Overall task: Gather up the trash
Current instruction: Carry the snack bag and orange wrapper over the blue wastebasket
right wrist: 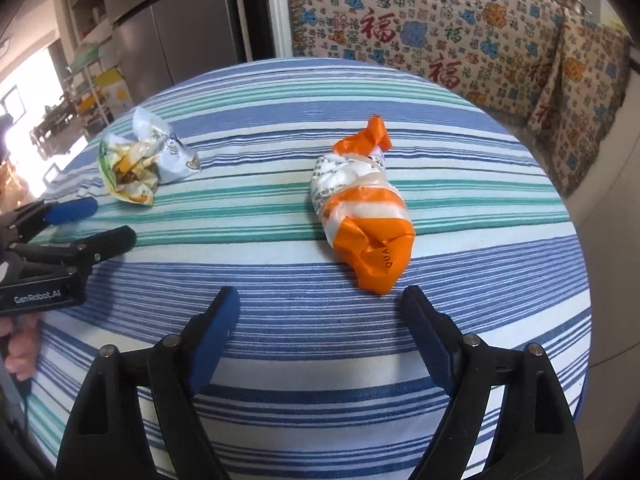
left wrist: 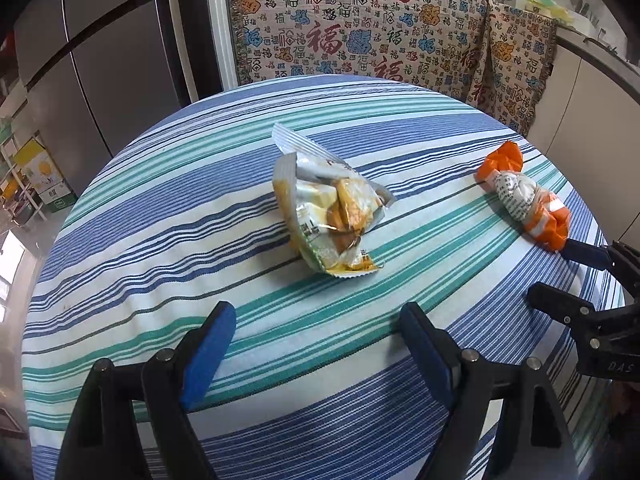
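Note:
A crumpled silver and yellow snack wrapper [left wrist: 332,204] lies mid-table, a little ahead of my left gripper [left wrist: 316,320], whose blue-padded jaws stand open with nothing between them. The same wrapper [right wrist: 144,164] shows at the left in the right wrist view. A twisted orange and white plastic bag [right wrist: 364,208] lies just ahead of my right gripper [right wrist: 320,308], which is open and empty. That bag [left wrist: 524,196] sits near the table's right edge in the left wrist view, with the right gripper [left wrist: 560,272] close behind it. The left gripper [right wrist: 108,220] appears at the left edge of the right wrist view.
The round table wears a blue, white and green striped cloth [left wrist: 160,240]. A patterned throw covers a sofa [left wrist: 360,32] behind it. A steel fridge [left wrist: 100,60] stands at the left, a counter with pots [left wrist: 580,20] at the right. A hand [right wrist: 20,348] holds the left gripper.

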### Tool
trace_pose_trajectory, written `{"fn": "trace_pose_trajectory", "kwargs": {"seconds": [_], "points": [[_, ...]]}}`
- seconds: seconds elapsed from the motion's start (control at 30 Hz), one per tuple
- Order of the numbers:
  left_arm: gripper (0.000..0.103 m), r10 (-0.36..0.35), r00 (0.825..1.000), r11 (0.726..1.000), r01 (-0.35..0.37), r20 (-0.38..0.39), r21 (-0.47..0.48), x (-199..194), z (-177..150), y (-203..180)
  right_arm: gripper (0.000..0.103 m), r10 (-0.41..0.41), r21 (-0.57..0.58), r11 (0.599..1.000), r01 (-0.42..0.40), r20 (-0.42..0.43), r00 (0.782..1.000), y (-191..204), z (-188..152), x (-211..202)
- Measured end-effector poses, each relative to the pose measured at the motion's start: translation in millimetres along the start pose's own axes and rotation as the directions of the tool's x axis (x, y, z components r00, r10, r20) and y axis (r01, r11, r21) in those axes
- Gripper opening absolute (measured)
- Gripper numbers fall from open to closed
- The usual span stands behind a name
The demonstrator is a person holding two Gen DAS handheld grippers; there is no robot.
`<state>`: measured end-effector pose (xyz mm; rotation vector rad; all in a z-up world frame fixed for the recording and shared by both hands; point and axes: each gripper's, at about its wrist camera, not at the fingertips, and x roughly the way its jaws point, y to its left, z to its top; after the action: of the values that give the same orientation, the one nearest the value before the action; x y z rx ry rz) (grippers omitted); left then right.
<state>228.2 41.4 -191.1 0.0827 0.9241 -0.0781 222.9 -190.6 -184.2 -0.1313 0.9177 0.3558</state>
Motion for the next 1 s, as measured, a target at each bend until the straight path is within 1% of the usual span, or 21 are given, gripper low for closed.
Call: {"fn": "trace_pose_trajectory", "kwargs": {"seconds": [0.3, 0.37, 0.43, 0.5, 0.53, 0.57, 0.63, 0.7, 0.73, 0.8, 0.93, 0.97, 1.0], "points": [[0.09, 0.0, 1.0, 1.0, 0.0, -0.002, -0.002, 1.6, 2.7, 0.9, 0.09, -0.002, -0.012, 1.0, 0.002, -0.008, 1.0, 3.6, -2.1, 1.1], [0.09, -0.001, 1.0, 1.0, 0.001, -0.002, -0.003, 1.8, 3.0, 1.1, 0.09, 0.005, -0.017, 1.0, -0.005, -0.024, 1.0, 3.2, -0.1, 2.1], [0.089, -0.009, 1.0, 1.0, 0.009, -0.002, -0.003, 1.4, 3.2, 1.8, 0.089, 0.022, -0.023, 0.999, -0.024, -0.06, 0.998, -0.5, 5.0, 2.9], [0.089, -0.046, 0.999, 0.999, 0.046, -0.012, 0.019, 0.1, 4.6, 3.6, 0.086, 0.056, -0.006, 0.998, -0.057, -0.095, 0.994, -10.1, 13.9, 1.3], [0.089, -0.086, 0.996, 0.996, 0.086, -0.009, 0.027, -2.1, 7.0, 7.3, 0.086, 0.071, 0.008, 0.998, -0.07, -0.104, 0.992, -16.1, 19.4, -1.2], [0.089, -0.126, 0.992, 0.992, 0.126, 0.009, 0.024, -6.4, 11.1, 13.8, 0.086, 0.078, 0.012, 0.997, -0.077, -0.115, 0.99, -21.4, 26.0, -3.3], [0.089, -0.184, 0.982, 0.983, 0.184, 0.032, 0.01, -11.9, 21.3, 24.8, 0.086, 0.084, -0.014, 0.996, -0.087, -0.154, 0.985, -25.6, 38.8, -3.8], [0.089, -0.244, 0.97, 0.97, 0.244, 0.018, 0.009, -10.5, 32.8, 27.9, 0.086, 0.082, -0.054, 0.994, -0.094, -0.192, 0.978, -23.0, 50.0, 0.1], [0.089, -0.26, 0.965, 0.965, 0.26, 0.01, 0.017, -8.2, 38.5, 26.7, 0.086, 0.076, -0.073, 0.993, -0.093, -0.208, 0.975, -20.8, 55.1, 2.9], [0.089, -0.255, 0.967, 0.966, 0.255, -0.006, 0.04, -2.0, 47.4, 21.8, 0.086, 0.061, -0.093, 0.992, -0.083, -0.225, 0.972, -16.8, 64.9, 9.2], [0.089, -0.22, 0.975, 0.972, 0.222, -0.042, 0.07, 12.8, 59.0, 15.1, 0.086, 0.062, -0.099, 0.991, -0.091, -0.263, 0.963, -10.0, 78.0, 25.0], [0.089, -0.213, 0.976, 0.974, 0.216, -0.045, 0.073, 14.6, 61.1, 14.1, 0.084, 0.058, -0.098, 0.991, -0.089, -0.281, 0.958, -9.7, 79.7, 29.7], [0.084, -0.214, 0.976, 0.974, 0.217, -0.051, 0.072, 16.0, 62.1, 15.2, 0.061, 0.055, -0.096, 0.991, -0.089, -0.308, 0.95, -10.0, 79.7, 34.8]]}}
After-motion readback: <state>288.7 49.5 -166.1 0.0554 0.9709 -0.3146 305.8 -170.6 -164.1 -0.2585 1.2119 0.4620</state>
